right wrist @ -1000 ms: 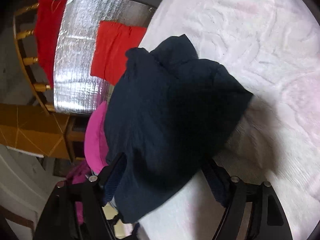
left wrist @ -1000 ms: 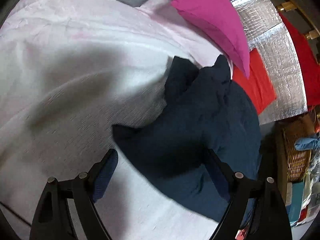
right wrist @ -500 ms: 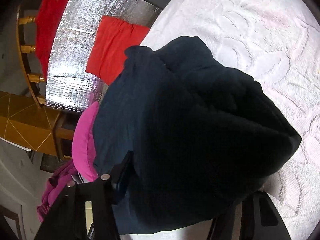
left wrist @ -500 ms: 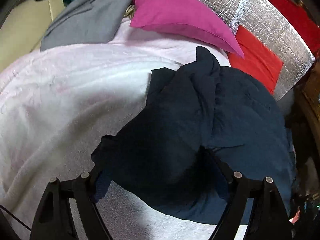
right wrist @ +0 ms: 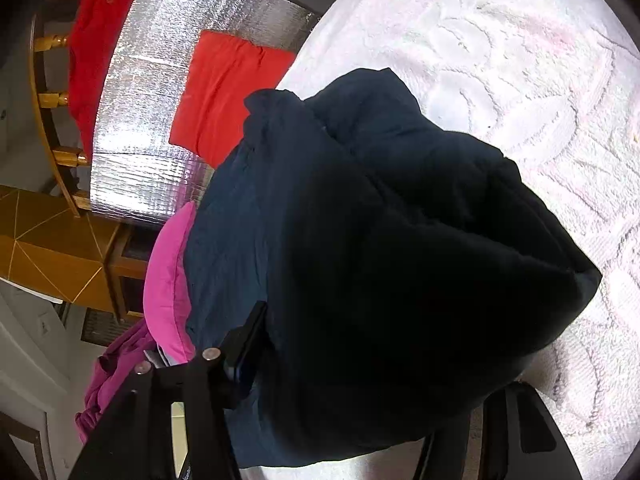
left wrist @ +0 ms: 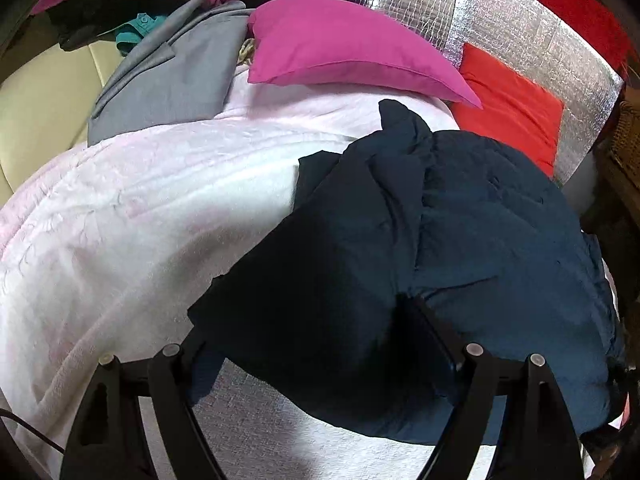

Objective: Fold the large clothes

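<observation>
A bulky dark navy padded garment (left wrist: pixel 480 220) lies bunched on a white-pink plush blanket (left wrist: pixel 140 220). My left gripper (left wrist: pixel 308 332) stands wide open. A thick fold of the garment lies between its fingers and drapes over both tips. In the right wrist view the same garment (right wrist: pixel 360 220) fills the frame. My right gripper (right wrist: pixel 372 360) is shut on its near bulk. The left finger (right wrist: pixel 248 340) presses the cloth, and the other finger is hidden under it.
A magenta pillow (left wrist: pixel 340 52) and a folded grey garment (left wrist: pixel 168 80) lie at the far side of the blanket. A red cloth (left wrist: pixel 508 108) rests on a silver foil mat (left wrist: pixel 500 12). A wicker basket (left wrist: pixel 628 136) stands at the right. A wooden chair (right wrist: pixel 48 100) stands beyond the mat.
My right gripper's jaws have narrowed onto the navy garment, which now bulks larger and closer. My left gripper has rolled and shifted, so the garment now lies between its fingers.
</observation>
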### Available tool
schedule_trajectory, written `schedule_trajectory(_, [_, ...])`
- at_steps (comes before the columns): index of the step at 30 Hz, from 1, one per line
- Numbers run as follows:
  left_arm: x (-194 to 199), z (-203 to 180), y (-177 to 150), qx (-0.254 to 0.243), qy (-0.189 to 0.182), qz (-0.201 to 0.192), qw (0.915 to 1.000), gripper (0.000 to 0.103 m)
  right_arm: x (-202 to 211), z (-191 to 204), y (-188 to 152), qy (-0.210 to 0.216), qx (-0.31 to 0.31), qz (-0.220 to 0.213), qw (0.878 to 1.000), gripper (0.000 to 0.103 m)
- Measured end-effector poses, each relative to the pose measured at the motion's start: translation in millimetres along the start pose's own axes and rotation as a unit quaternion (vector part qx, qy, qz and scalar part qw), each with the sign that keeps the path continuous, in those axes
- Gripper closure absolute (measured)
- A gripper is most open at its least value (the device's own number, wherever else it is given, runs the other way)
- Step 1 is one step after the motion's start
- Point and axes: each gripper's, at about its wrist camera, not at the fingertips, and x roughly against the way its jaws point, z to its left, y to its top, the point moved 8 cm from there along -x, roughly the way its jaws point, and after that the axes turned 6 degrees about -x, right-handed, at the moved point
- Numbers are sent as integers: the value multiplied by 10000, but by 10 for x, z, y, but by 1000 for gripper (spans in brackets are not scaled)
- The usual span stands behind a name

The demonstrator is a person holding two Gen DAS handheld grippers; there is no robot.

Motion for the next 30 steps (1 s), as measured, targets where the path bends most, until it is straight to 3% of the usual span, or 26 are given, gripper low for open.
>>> schedule_trajectory(30, [35,-13,4,-183,106,-89,9997,18,34,-68,10,16,-5,-9,10000,42])
